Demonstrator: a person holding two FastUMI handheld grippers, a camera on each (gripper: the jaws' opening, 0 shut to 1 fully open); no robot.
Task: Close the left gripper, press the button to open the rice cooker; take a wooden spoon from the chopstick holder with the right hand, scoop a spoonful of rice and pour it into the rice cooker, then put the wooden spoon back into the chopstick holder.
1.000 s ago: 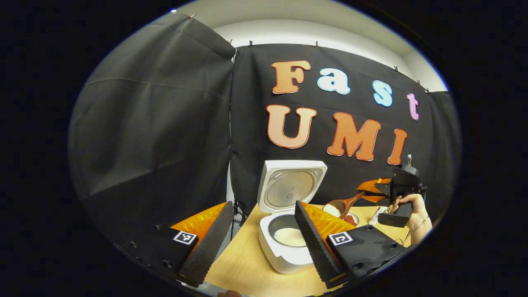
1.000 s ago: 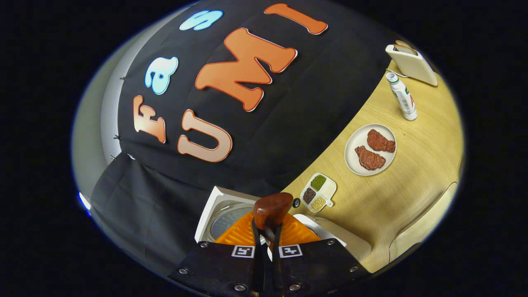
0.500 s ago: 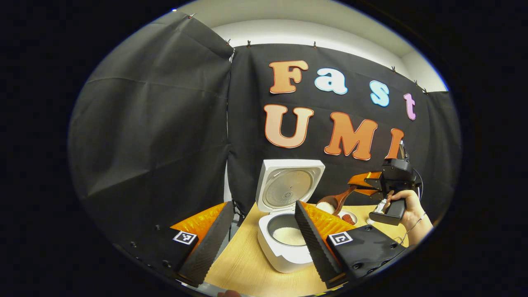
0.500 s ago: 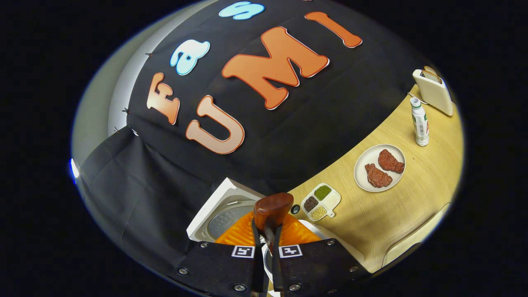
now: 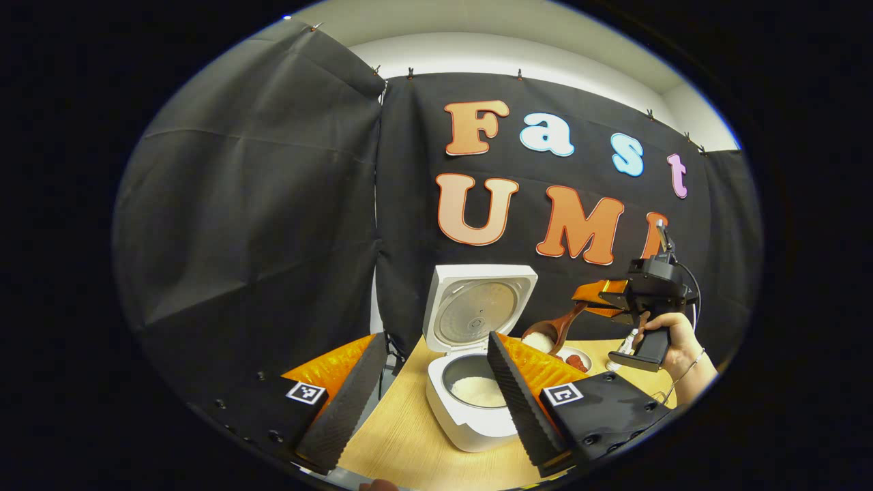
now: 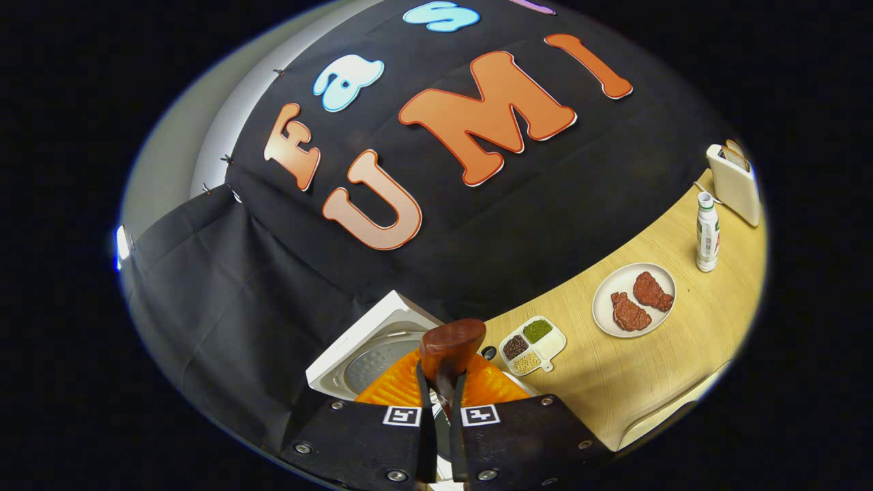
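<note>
Since a second ago: right gripper point(image 5: 592, 298) raised and drawn a little back, as seen in the left gripper view; wooden spoon point(image 5: 550, 332) lifted with it, bowl still heaped with white rice point(image 5: 538, 341), held up in the air to the right of the rice cooker point(image 5: 470, 382) and not yet over the pot. In the right gripper view, less roll than before: table point(image 6: 614, 382) nearer level, plate point(image 6: 634, 299) and bottle point(image 6: 707, 232) shifted lower and to the right. Left gripper point(image 5: 426, 399) unmoved, fingers spread wide apart, holding nothing, framing the cooker.

Counted, left to right in the left gripper view: one rice cooker, one spoon, one hand point(image 5: 675, 341) on the right gripper's handle. In the right gripper view: one cooker lid point(image 6: 372, 341), one small tray point(image 6: 552, 348) with three heaps of grains, one plate with two pieces of red meat point(image 6: 641, 301), one bottle, one white box point(image 6: 735, 184) at the far edge.

Cooker: white, squarish, lid stood upright at the back, grey inner pot open with a low layer of white rice point(image 5: 477, 390) at the bottom. Spoon: dark reddish-brown wood, round bowl, handle clamped between the right gripper's closed-in fingers, bowl end point(image 6: 450, 343) sticking out just past the fingertips.
</note>
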